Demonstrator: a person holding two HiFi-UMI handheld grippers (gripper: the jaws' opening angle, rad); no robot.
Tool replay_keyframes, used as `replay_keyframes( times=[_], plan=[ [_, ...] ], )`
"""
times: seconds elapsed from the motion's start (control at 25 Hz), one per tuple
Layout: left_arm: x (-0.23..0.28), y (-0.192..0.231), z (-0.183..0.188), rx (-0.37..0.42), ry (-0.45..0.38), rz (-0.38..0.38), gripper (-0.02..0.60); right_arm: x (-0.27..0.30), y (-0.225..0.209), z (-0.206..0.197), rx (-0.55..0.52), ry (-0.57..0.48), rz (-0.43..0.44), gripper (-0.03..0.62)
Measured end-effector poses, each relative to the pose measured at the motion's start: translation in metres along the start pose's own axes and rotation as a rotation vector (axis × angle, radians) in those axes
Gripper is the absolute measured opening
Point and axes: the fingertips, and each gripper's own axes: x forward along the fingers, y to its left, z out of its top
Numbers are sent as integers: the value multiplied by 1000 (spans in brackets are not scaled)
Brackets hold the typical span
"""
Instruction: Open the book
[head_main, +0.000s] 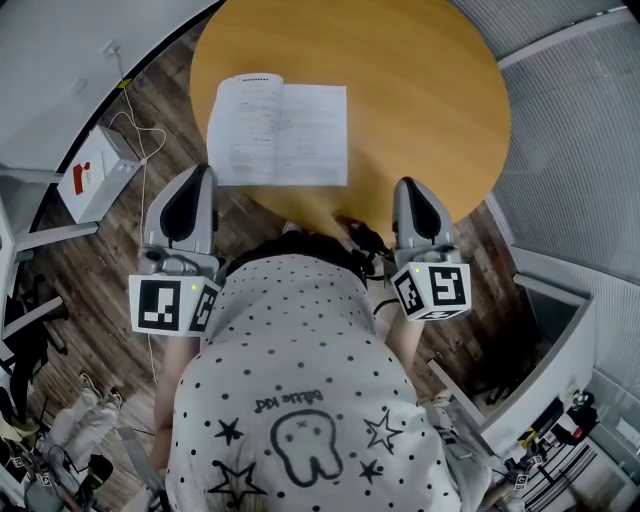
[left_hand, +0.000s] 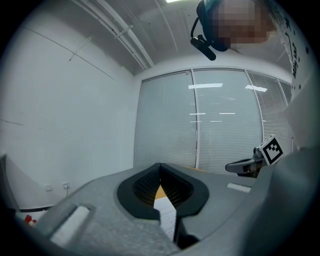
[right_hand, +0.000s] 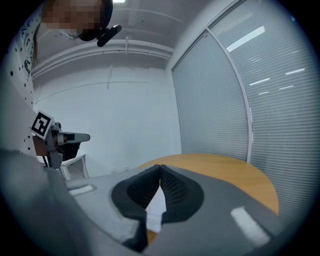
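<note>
The book (head_main: 280, 133) lies open, pages up, on the near left part of the round wooden table (head_main: 420, 90). At the table's near edge, the left gripper (head_main: 197, 172) and the right gripper (head_main: 407, 186) both have their jaws pressed together with nothing between them, short of the book.

Looking down on the person now: a white T-shirt (head_main: 300, 390) with black polka dots all over, black outlined stars, and a cartoon tooth drawn in the middle under a line of script. The left claw (head_main: 203, 170) has a grey moulded shell with a black oval inset on top, and the right claw (head_main: 405, 184) is the same build. Each carries a white cube with black square markers: left cube (head_main: 172, 305), right cube (head_main: 433, 290). Black cables (head_main: 365, 243) bunch beside the right claw. In the left gripper view there are ribbed black pads (left_hand: 176, 186) set in grey, and a black head-mounted camera (left_hand: 205, 40) above.
</note>
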Motion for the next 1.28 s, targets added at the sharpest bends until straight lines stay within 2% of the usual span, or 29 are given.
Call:
replay_keyframes(
  times=[0.92,1.28],
  plan=[
    [3,2,-9,-18,-5,-19,11,-2,0,-8,1,3,-24,4],
    [3,5,-11,-23,-7,-25,11,-4,4,-6,-32,5,-27,5]
  ],
)
